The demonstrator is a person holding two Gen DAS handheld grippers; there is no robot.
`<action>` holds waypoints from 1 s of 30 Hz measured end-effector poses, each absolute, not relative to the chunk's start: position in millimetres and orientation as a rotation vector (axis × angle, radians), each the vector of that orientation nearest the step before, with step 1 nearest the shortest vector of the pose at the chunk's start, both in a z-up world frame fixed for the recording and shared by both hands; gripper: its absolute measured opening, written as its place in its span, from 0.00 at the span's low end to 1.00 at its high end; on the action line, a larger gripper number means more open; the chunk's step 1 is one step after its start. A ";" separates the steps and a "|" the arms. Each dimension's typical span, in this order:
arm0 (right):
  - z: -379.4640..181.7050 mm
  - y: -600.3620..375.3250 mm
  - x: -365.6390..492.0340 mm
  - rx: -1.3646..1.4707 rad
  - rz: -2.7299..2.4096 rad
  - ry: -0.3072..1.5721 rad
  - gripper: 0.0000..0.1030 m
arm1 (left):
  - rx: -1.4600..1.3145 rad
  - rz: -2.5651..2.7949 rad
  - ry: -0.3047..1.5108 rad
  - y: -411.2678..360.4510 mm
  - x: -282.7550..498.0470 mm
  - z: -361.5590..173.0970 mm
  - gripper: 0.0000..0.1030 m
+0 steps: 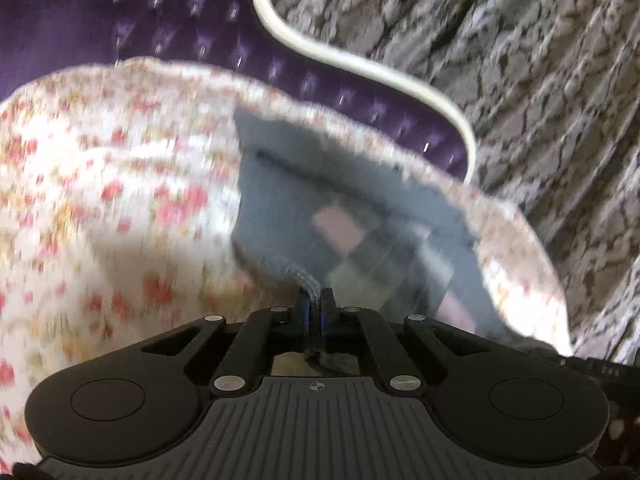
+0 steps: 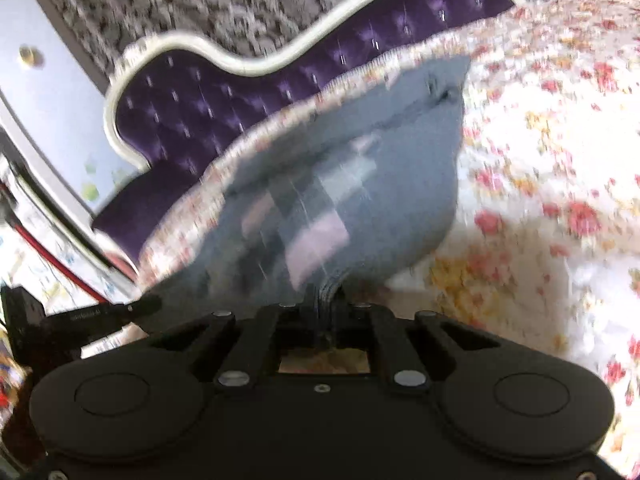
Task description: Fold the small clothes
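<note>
A small grey garment [image 1: 352, 208] with a pale pink and grey block print hangs stretched above a floral bedspread [image 1: 100, 200]. My left gripper [image 1: 316, 300] is shut on a ribbed edge of it. My right gripper [image 2: 326, 296] is shut on another ribbed edge of the same garment [image 2: 360, 184], which spreads up and away from the fingers. The tip of the left gripper [image 2: 132, 308] shows at the lower left of the right wrist view, at the garment's edge. Both views are blurred by motion.
The bed has a purple tufted headboard [image 1: 180, 28] with a cream curved frame [image 2: 248, 66]. Grey patterned curtains [image 1: 520, 80] hang behind it. A white wall or cabinet with a round knob [image 2: 28, 54] is at the far left of the right wrist view.
</note>
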State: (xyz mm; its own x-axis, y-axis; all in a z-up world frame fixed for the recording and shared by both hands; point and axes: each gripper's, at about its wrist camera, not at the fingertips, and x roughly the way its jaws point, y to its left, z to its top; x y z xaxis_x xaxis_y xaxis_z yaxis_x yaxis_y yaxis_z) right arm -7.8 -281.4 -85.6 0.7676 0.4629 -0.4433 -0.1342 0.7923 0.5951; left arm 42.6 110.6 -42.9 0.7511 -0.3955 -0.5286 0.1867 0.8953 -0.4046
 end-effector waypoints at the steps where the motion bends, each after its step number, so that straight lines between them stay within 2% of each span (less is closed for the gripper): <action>1: -80.7 -283.4 -5.5 0.578 0.346 0.595 0.12 | -0.346 -0.332 0.626 110.9 46.2 -36.3 0.04; 19: -20.6 -307.3 123.0 0.556 0.332 0.355 0.12 | -0.336 -0.381 0.387 96.0 171.9 36.9 0.04; 24: -12.7 -315.5 177.3 0.546 0.304 0.322 0.12 | -0.344 -0.360 0.387 89.3 234.0 42.9 0.04; 30: -28.5 -318.9 255.7 0.528 0.238 0.374 0.12 | -0.325 -0.318 0.464 75.1 307.5 20.2 0.04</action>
State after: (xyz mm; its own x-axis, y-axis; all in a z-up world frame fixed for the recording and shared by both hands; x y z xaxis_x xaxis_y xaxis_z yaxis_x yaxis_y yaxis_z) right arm 255.7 -318.9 -28.5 0.9056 0.3142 -0.2849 -0.1243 0.8388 0.5301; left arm 307.5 75.1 20.2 0.8470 -0.3692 -0.3824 0.2234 0.9000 -0.3742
